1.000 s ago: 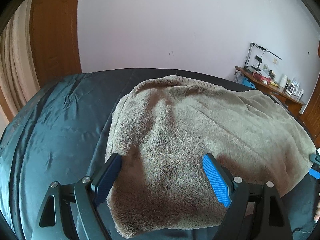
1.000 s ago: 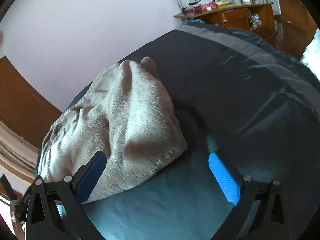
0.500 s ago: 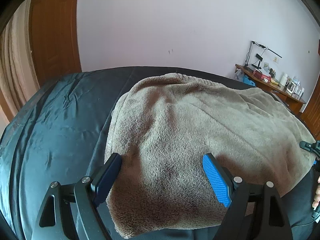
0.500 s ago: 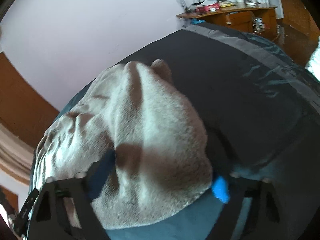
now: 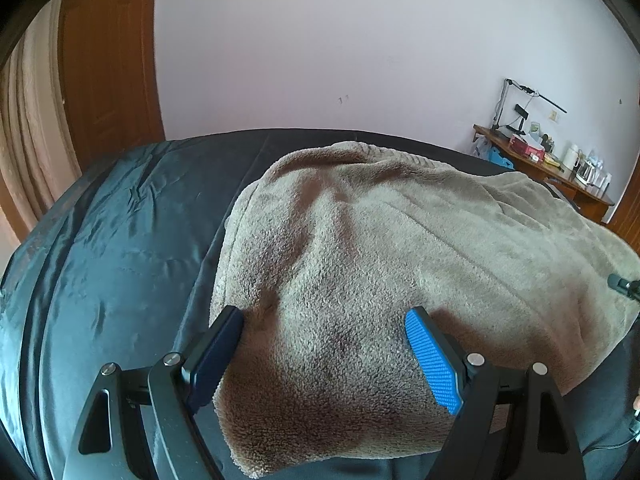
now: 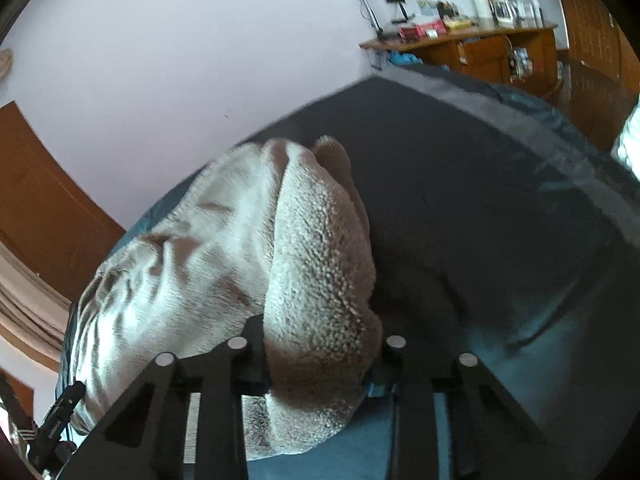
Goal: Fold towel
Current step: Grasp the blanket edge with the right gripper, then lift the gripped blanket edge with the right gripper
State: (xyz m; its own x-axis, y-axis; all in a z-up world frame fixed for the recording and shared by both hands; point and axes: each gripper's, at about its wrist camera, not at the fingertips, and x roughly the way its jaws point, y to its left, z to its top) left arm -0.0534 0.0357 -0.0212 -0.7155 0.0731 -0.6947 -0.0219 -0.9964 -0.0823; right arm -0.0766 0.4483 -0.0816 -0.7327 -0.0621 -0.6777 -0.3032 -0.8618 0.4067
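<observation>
A: Bunching up between the right gripper (image 6: 320, 364)'s jaws, the towel (image 6: 316, 280) now fills the gap that stood wide and empty a second ago; the jaws are closing and the pile already bulges over both fingers.

B: So that corner is caught?

A: Pressed from both sides, I'd say, though the pads themselves are buried in the fleece. A ridge of cloth runs away from the gripper, which suggests the corner is lifting slightly off the bed cover (image 6: 500, 208).

B: And the other side?

A: The left gripper (image 5: 324, 354) has not budged. Its fingers stand well apart, straddling the near edge of the towel (image 5: 400, 248), which lies flat between and beyond them. The dark finger (image 5: 216, 356) touches the cloth's left border, and the blue pad (image 5: 434, 360) rests on top of the pile; nothing is pinched.

B: Where does that leave the fold?

A: Barely begun, by my reading. One corner is secured, the other needs the left jaws to close before both can carry the near edge forward. Beyond the towel there is only dark bedding, then the wall and a cluttered desk (image 5: 548, 168) far off to the right.
</observation>
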